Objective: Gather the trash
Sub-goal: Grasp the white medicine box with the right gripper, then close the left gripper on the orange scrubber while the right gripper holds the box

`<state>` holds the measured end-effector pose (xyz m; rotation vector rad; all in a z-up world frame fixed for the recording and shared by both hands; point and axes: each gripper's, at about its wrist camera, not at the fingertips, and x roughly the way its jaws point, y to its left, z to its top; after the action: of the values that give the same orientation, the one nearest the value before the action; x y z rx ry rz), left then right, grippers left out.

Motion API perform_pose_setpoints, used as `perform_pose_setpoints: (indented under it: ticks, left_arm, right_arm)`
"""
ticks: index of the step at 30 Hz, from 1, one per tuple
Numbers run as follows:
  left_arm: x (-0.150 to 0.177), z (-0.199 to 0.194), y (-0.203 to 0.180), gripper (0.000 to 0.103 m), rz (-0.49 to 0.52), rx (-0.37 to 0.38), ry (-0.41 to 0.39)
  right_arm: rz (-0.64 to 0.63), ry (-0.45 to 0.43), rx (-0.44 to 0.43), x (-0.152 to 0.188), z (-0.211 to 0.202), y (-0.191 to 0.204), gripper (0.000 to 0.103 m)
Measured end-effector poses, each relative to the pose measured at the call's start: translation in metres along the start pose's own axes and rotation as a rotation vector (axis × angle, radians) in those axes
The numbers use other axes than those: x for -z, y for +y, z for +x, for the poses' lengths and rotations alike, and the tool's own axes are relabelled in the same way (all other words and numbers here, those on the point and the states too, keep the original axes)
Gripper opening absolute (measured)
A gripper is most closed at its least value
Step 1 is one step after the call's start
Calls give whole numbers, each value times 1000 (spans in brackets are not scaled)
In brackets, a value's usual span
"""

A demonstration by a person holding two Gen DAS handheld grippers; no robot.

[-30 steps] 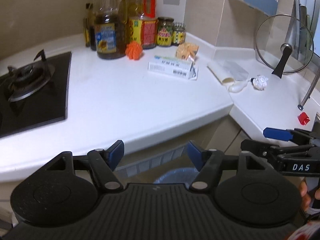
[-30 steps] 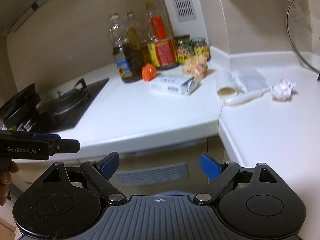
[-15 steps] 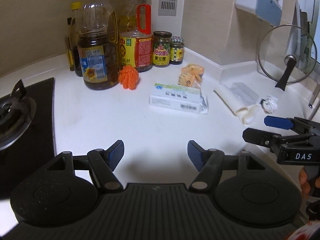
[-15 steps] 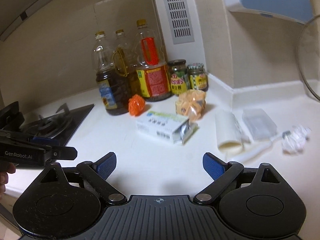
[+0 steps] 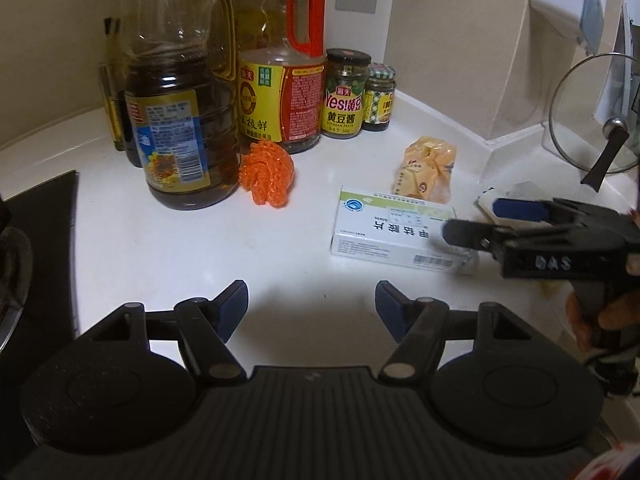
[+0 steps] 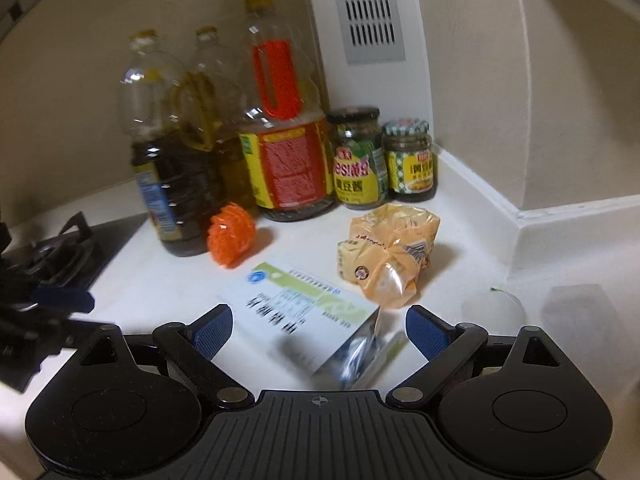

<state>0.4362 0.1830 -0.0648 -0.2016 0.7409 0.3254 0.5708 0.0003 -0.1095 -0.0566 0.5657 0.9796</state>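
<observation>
A white and green medicine box [image 6: 296, 308] lies flat on the white counter [image 5: 160, 240], foil sticking out of its open end. My right gripper [image 6: 318, 328] is open, a finger on either side of the box's near end, pads not touching it. In the left wrist view the right gripper [image 5: 476, 220] hangs over the right end of the box [image 5: 384, 232]. Behind the box lie a crumpled yellow snack wrapper [image 6: 384, 256] and an orange mesh ball [image 6: 231, 236]. My left gripper [image 5: 311, 304] is open and empty over bare counter, short of the box.
Oil bottles [image 5: 180, 120] and sauce jars [image 5: 346, 94] stand along the back wall. A black gas hob [image 5: 24, 248] lies at the left. A glass pot lid [image 5: 596, 120] leans at the right, and a hand [image 5: 600, 316] holds the right gripper.
Both grippers moved forward from the counter's front edge over the worktop. The right one swung in over the medicine box, which now lies between its fingers.
</observation>
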Motion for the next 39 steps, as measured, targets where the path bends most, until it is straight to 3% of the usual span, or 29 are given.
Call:
perform_pose_setpoints:
  ticks: [11,22,34,36,39]
  left_arm:
    - [-9,28,10,68,4,22,38]
    - [-5,28,21,68,9,15,55]
    - [-9,21,37,68,1,-14,30]
    - [-10,21,37,68,8,-13,22]
    - [-12,22,37,68,19,-10,15]
  right_arm:
    - [26,91,-68,-16,50,-16,93]
    - [-109,191,-162,-2,20,19,93]
    - [-182,196,-32,-10,59,48,92]
    - [-190,199,-12,-10,63,50,79]
    - [-189,204,4,-10,66,50,79]
